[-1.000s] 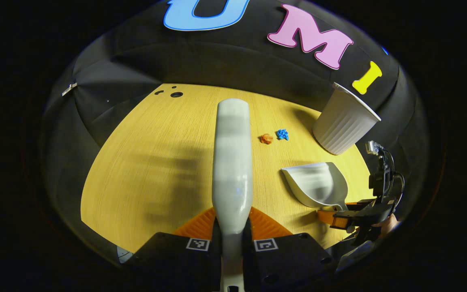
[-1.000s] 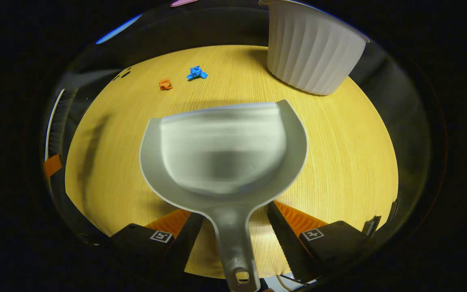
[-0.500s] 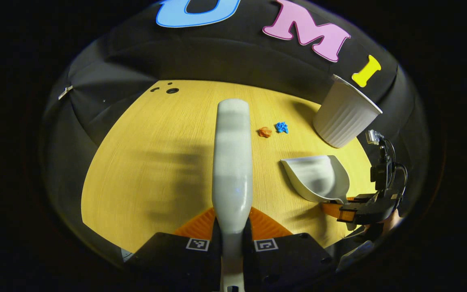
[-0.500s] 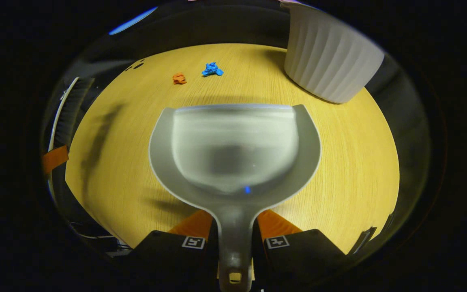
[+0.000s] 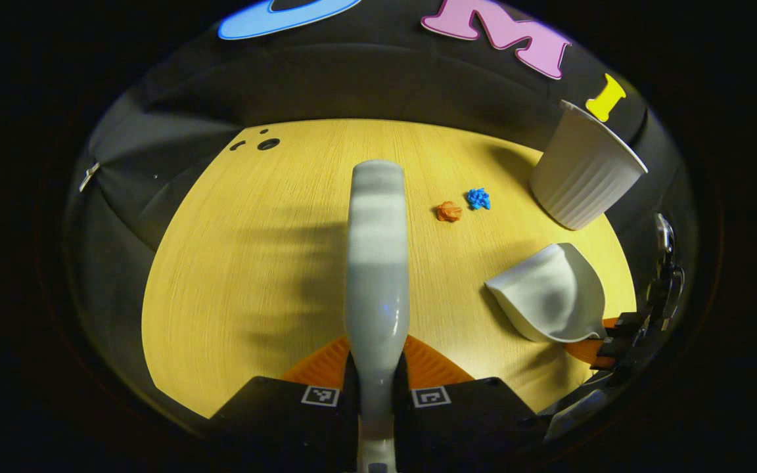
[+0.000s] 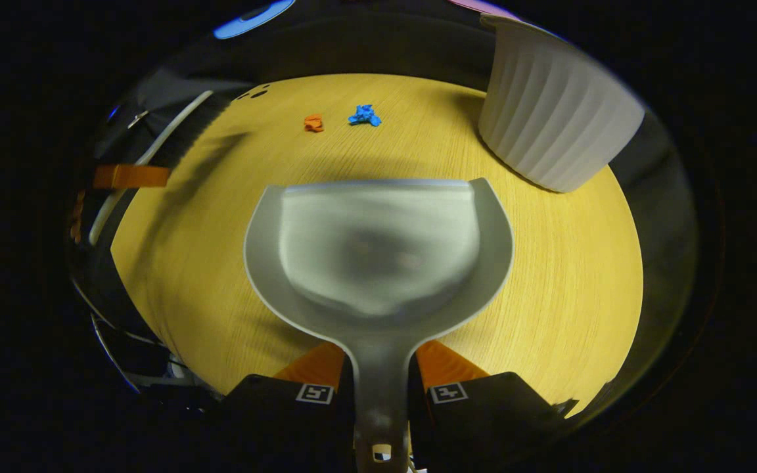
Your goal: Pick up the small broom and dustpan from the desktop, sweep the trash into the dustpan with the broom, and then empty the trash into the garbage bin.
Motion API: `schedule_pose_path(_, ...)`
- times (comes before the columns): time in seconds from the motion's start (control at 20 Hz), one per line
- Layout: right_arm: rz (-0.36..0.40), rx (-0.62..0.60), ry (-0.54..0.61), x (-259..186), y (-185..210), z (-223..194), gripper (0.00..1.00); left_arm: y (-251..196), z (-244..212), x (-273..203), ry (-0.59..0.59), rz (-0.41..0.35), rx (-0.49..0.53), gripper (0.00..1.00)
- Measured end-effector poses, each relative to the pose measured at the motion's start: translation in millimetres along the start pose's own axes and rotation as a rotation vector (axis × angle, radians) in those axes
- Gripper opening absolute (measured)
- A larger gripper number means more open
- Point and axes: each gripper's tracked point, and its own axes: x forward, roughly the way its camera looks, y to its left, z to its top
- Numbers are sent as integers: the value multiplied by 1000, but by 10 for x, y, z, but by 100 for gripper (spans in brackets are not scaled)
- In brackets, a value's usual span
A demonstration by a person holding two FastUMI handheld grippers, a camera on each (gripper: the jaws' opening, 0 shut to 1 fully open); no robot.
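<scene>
Currently I have the left gripper (image 5: 376, 368) clamped narrow on the handle of the broom (image 5: 376, 263), whose smooth, glossy grey back runs straight ahead above the desktop (image 5: 253, 263). I cannot make out its bristles in the left gripper view; in the right gripper view a dark bristle edge seems to show at the far left (image 6: 181, 131), though it is blurred. The right gripper (image 6: 382, 374) is likewise pinched on the stem of the dustpan (image 6: 378, 249), a pale rounded plastic scoop with raised side walls and a straight front lip, held low over the wood-grain surface.

Ahead of both tools lie two crumpled scraps, an orange scrap (image 5: 449, 211) and a blue scrap (image 5: 478, 198), just beside each other but apart. Nothing stands between the dustpan lip and the scraps. The garbage bin (image 5: 585, 174), a white ribbed tapered cup, stands to the right of the scraps, near the desktop's far edge.
</scene>
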Motion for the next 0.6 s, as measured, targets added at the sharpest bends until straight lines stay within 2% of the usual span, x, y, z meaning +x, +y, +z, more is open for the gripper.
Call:
schedule_pose_path(0.05, 19, -13, -1, -11, -2, -8, 39, 0, 54, 93, 22, 6, 24, 26)
schedule_pose_path(0.15, 49, -23, -7, -16, -33, -7, 38, 6, 223, 305, 50, 23, 102, 26)
schedule_pose_path(0.2, 61, -24, -23, -31, -47, 17, 38, -24, 306, 417, 65, 15, 134, 29)
schedule_pose_path(0.3, 69, -56, -47, -45, -125, 82, 41, -140, 476, 684, 92, -7, 174, 29)
schedule_pose_path(0.35, 73, -81, -47, -33, -173, 103, 38, -168, 570, 801, 98, -1, 200, 22)
schedule_pose_path(0.4, 79, -101, -45, -16, -204, 122, 38, -148, 679, 899, 105, 18, 240, 26)
schedule_pose_path(0.55, 96, -117, -40, 46, -286, 145, 38, -154, 958, 1149, 147, 47, 414, 26)
schedule_pose_path(0.6, 94, -115, -35, 63, -300, 123, 41, -154, 1026, 1227, 167, 53, 485, 29)
